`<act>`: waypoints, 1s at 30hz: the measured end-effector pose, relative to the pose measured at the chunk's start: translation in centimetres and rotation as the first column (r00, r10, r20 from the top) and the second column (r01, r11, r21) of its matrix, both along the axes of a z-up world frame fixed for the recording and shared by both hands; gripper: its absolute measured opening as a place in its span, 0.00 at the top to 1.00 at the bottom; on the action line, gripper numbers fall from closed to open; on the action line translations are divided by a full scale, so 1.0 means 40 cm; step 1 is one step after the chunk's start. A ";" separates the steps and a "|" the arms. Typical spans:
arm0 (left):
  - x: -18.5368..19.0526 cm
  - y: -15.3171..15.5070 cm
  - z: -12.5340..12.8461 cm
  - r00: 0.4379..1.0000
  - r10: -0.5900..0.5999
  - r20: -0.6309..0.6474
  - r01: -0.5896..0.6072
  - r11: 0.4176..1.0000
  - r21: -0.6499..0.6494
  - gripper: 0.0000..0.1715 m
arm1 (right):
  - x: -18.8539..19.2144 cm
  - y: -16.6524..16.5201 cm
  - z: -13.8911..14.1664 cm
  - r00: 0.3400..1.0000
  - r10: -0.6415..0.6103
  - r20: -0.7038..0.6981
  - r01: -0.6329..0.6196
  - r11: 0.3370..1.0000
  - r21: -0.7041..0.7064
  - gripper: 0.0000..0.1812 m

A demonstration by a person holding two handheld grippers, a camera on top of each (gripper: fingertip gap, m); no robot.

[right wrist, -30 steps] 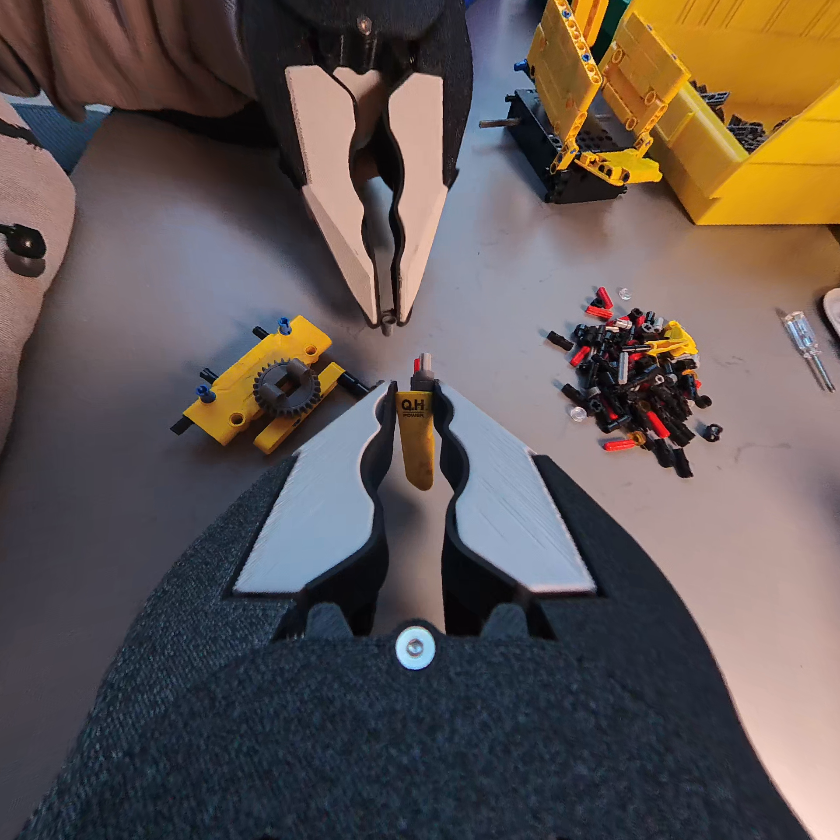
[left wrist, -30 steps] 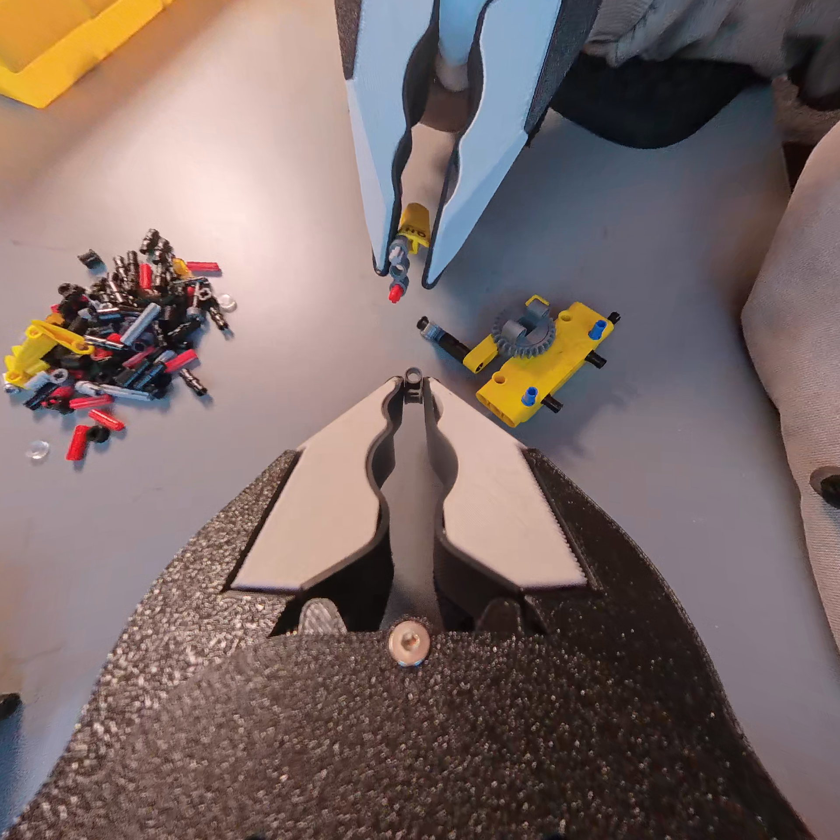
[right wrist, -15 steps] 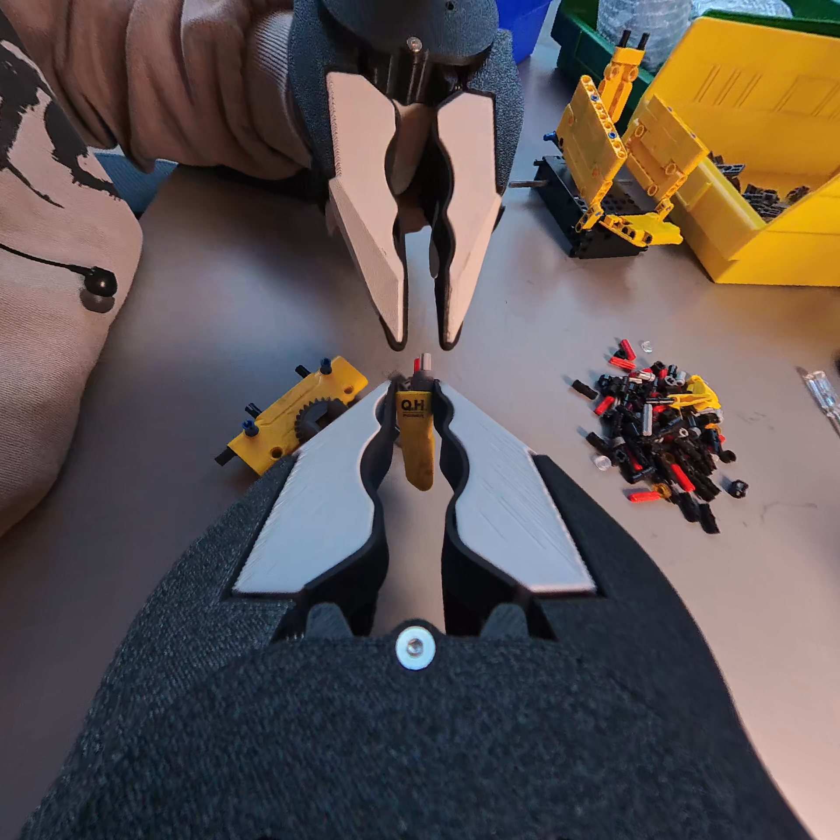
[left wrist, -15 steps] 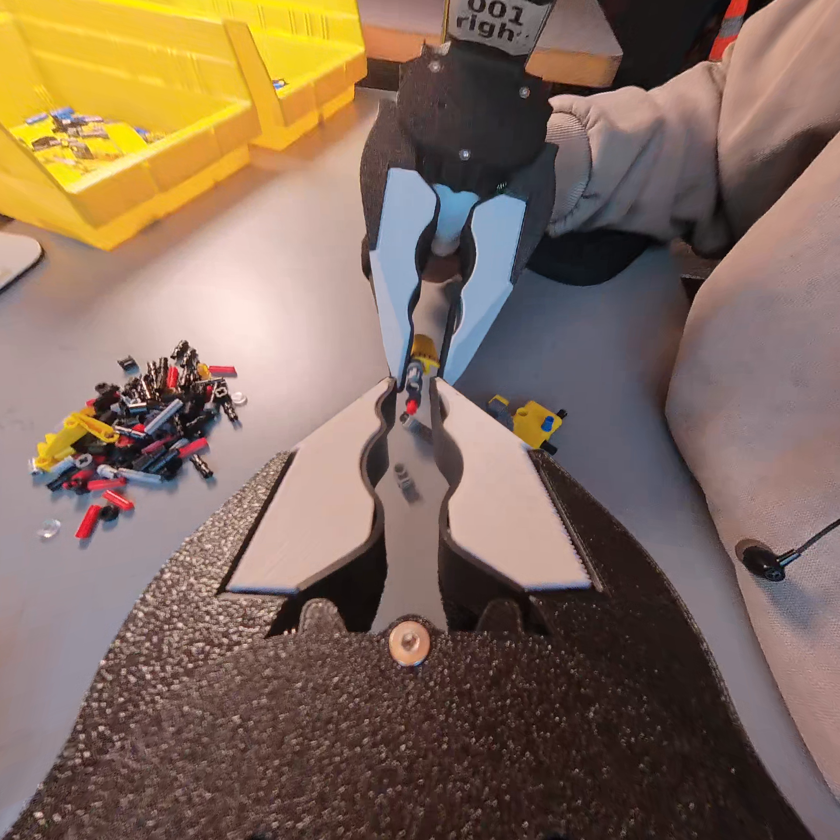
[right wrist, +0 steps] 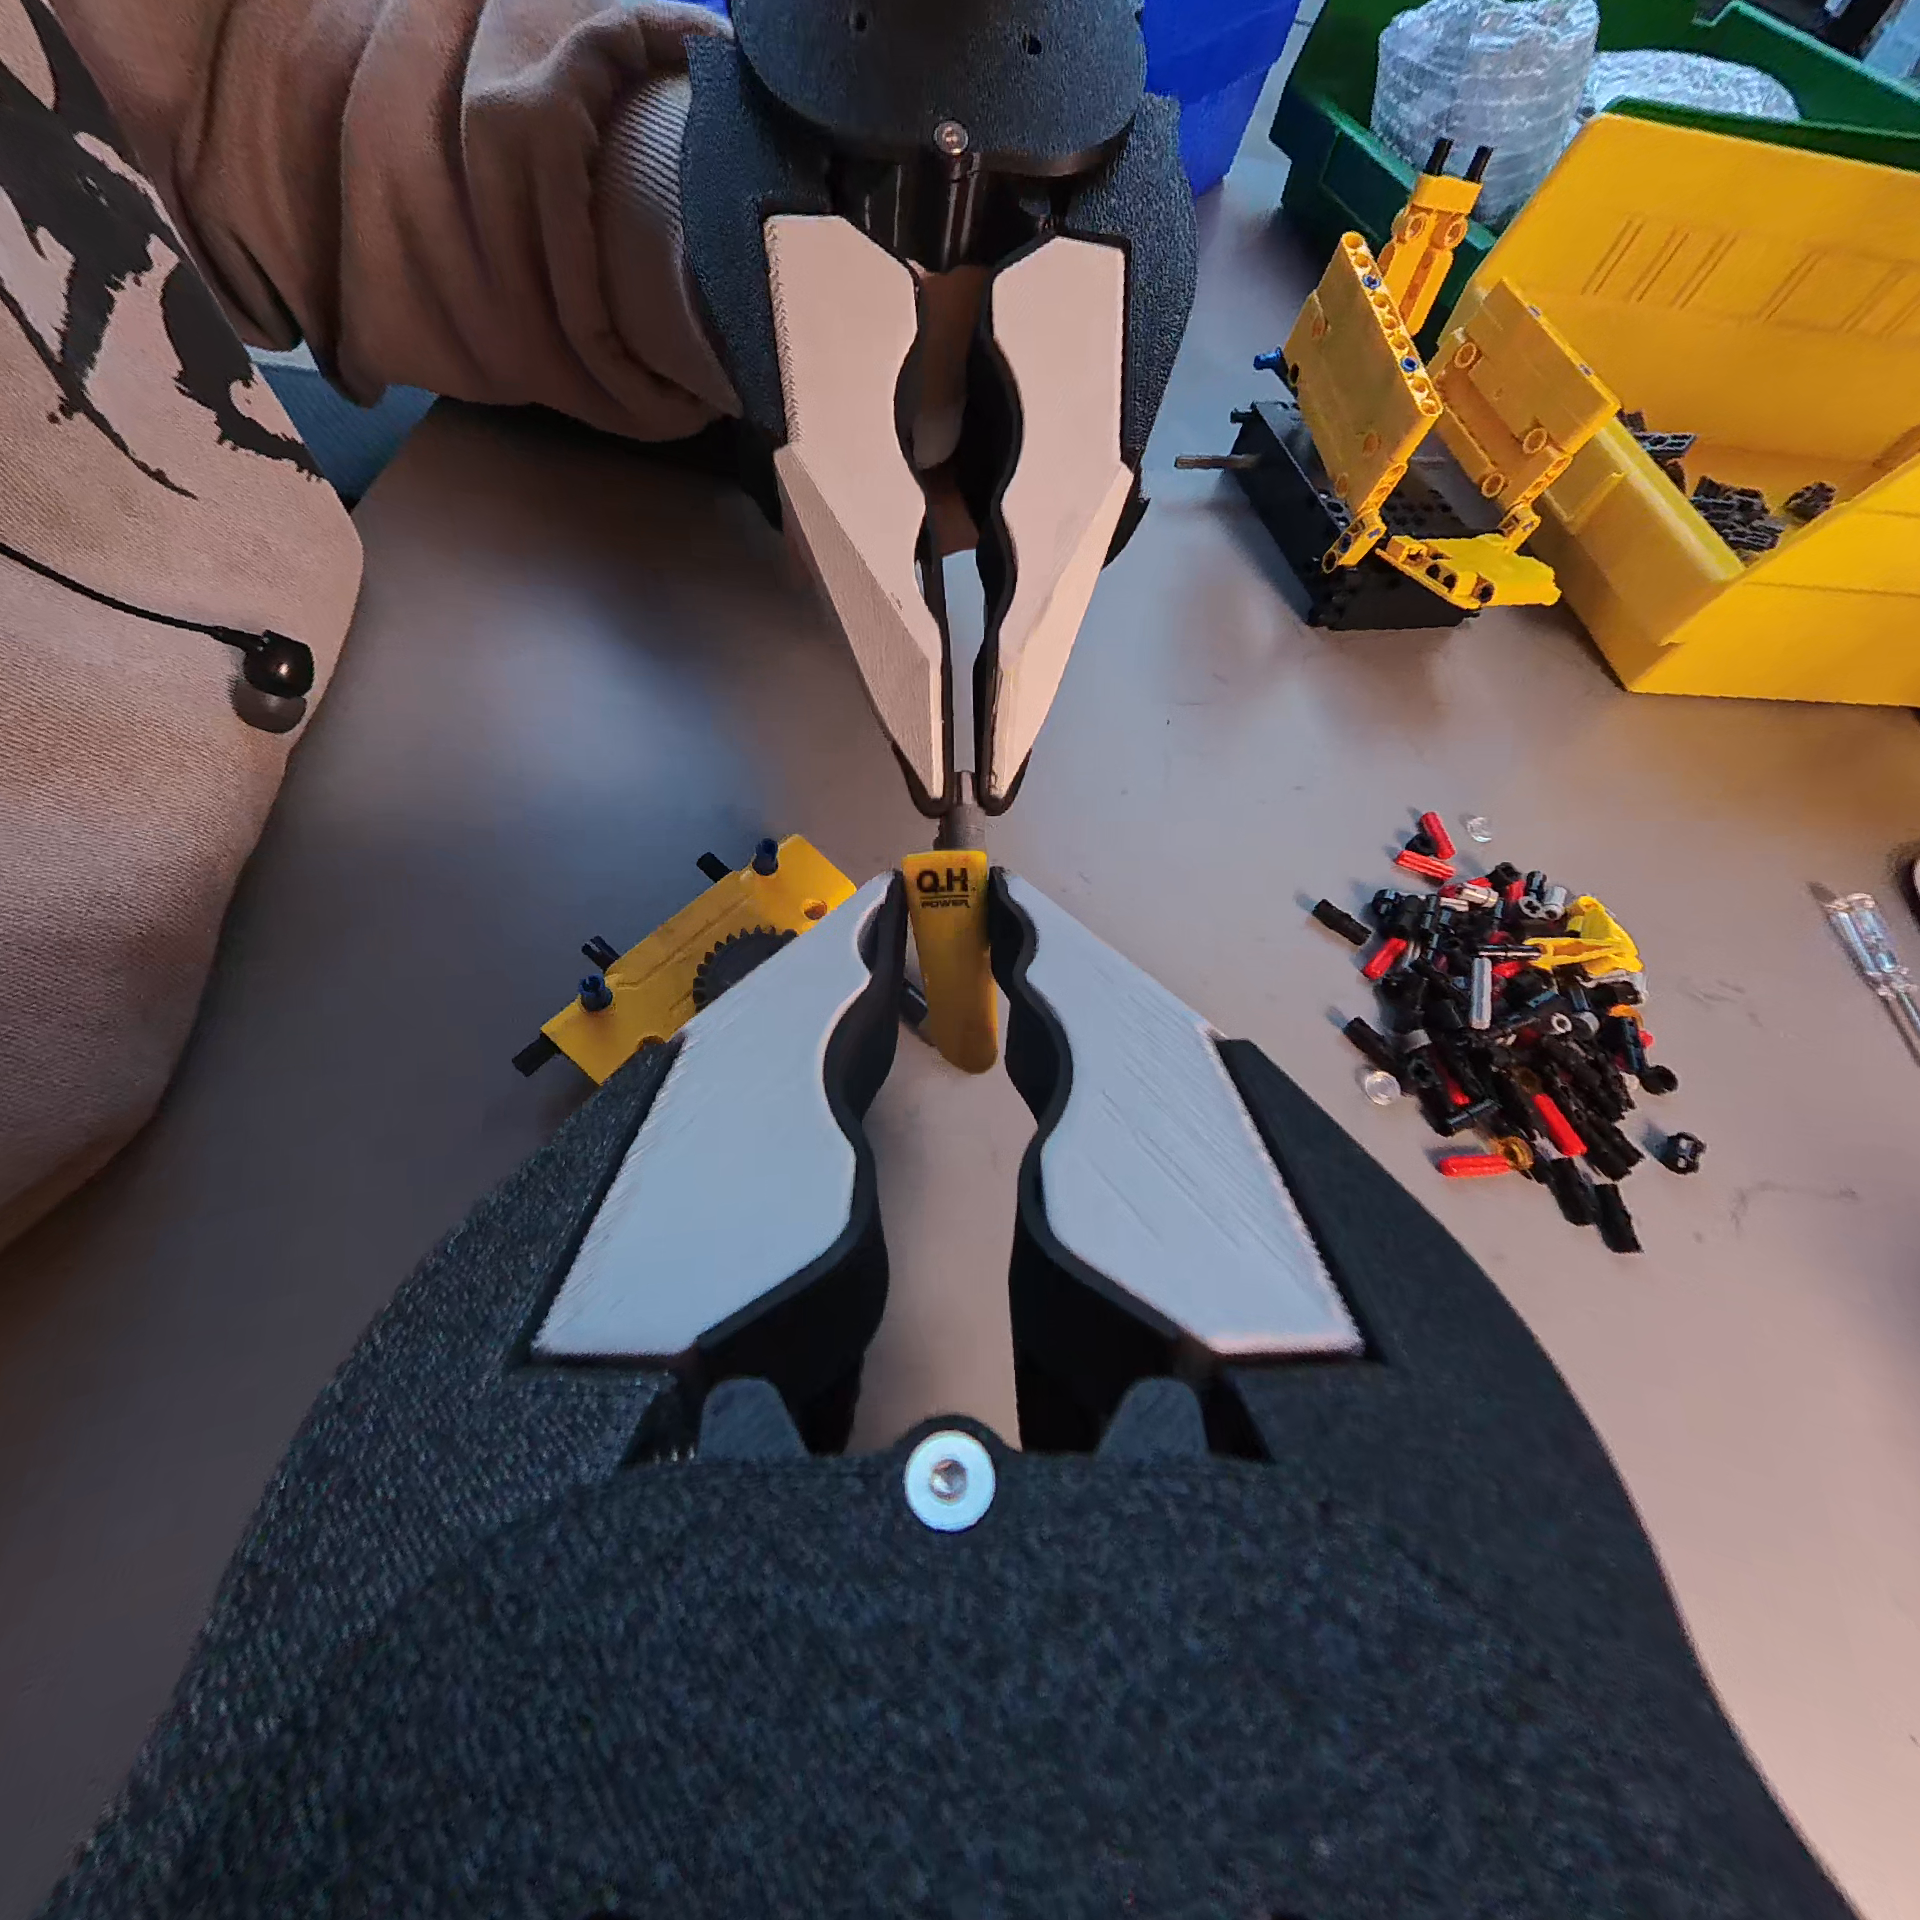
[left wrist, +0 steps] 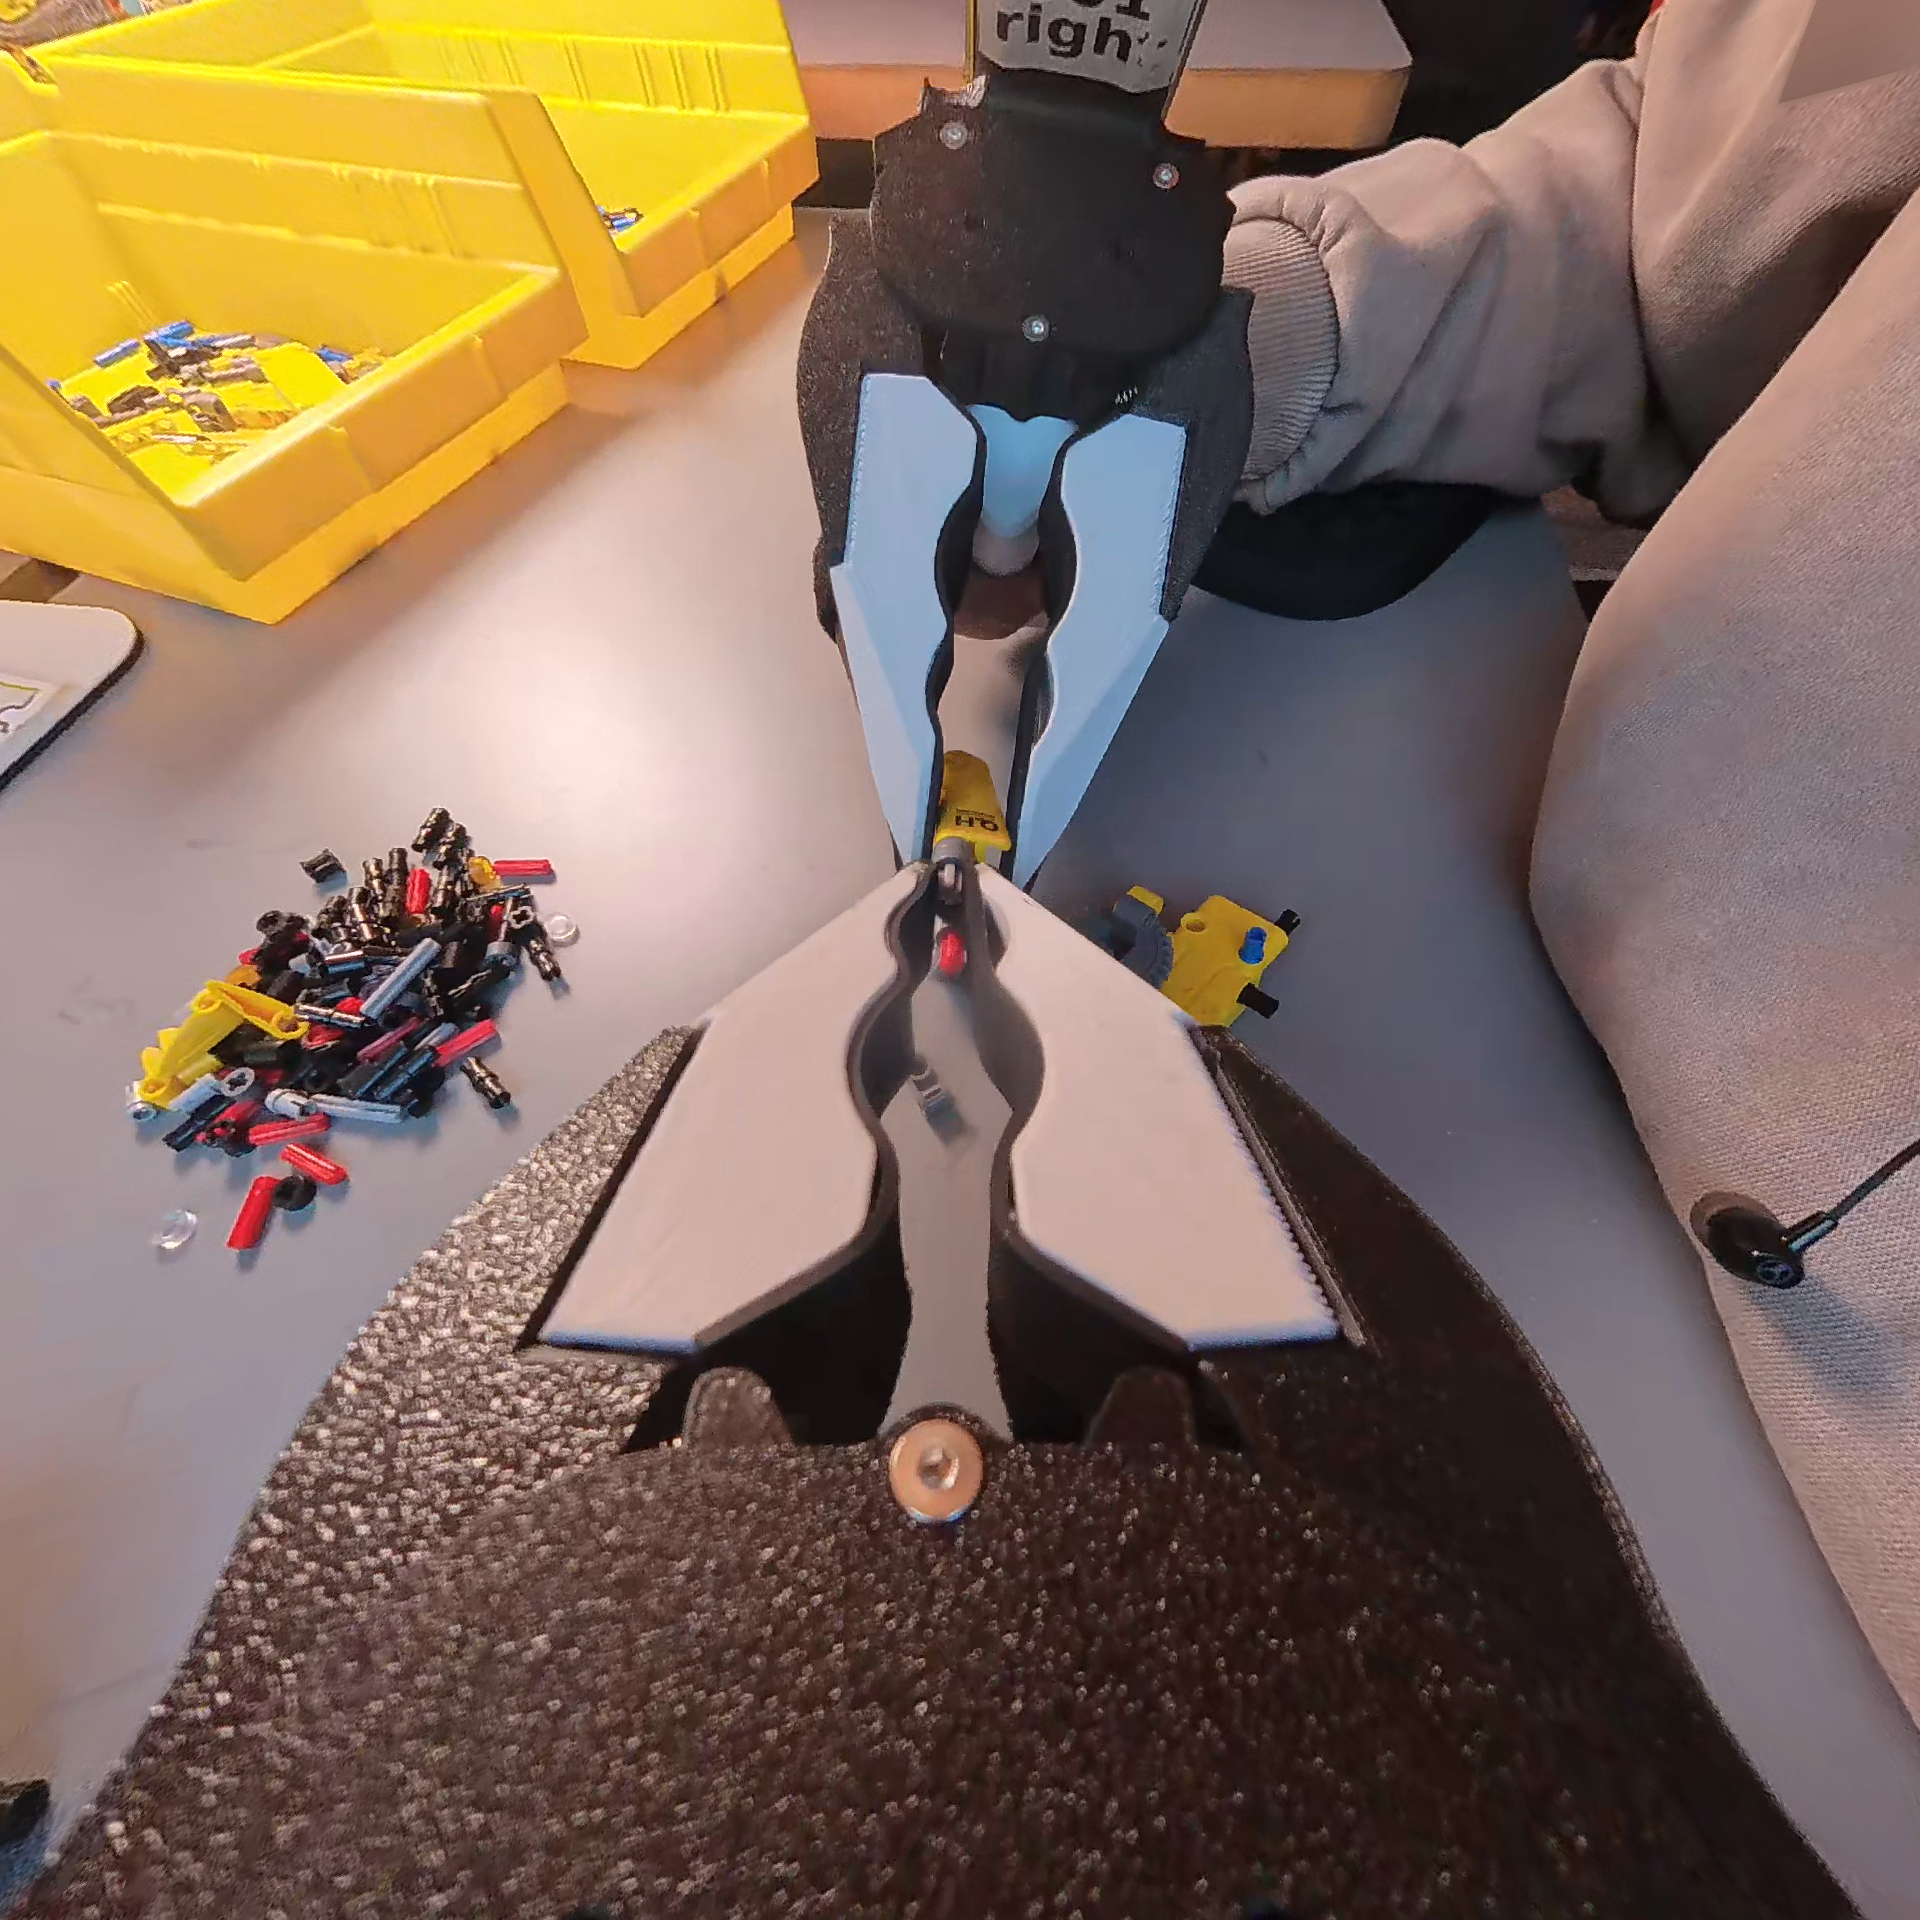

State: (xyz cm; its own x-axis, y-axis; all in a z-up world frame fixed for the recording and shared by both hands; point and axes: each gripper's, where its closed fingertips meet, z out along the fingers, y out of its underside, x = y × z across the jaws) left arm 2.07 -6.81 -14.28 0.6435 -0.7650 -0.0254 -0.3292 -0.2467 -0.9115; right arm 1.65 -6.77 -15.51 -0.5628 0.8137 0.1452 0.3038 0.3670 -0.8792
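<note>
We are working over a grey table (right wrist: 623,665). A heap of small black and red pegs (right wrist: 1496,1018) is lying on it, with a yellow geared assembly (right wrist: 665,966), a larger yellow-and-black build (right wrist: 1403,478) and yellow bins (left wrist: 312,343) sitting around.

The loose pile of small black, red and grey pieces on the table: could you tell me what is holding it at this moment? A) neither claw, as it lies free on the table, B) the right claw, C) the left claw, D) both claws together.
A: the pile lies untouched on the table, off to the side, while the right claw grips a yellow piece whose grey tip the left claw pinches.
</note>
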 end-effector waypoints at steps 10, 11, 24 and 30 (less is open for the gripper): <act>0.015 -0.014 -0.009 0.998 -0.037 -0.042 0.038 0.999 0.022 0.96 | 0.004 -0.023 0.010 0.999 0.038 -0.005 -0.038 0.999 0.015 0.93; 0.016 -0.017 -0.008 0.998 -0.045 -0.040 0.046 0.999 0.021 0.96 | 0.005 -0.026 0.011 0.999 0.042 -0.008 -0.042 0.999 0.015 0.93; -0.083 -0.022 0.091 0.986 0.042 0.162 -0.041 0.999 -0.009 0.97 | 0.038 0.032 0.043 1.000 0.018 -0.008 -0.018 1.000 -0.004 0.94; -0.061 -0.016 0.125 0.962 -0.012 0.273 0.016 1.000 -0.011 0.97 | 0.018 0.047 0.119 0.995 0.008 -0.096 -0.018 0.994 -0.106 0.93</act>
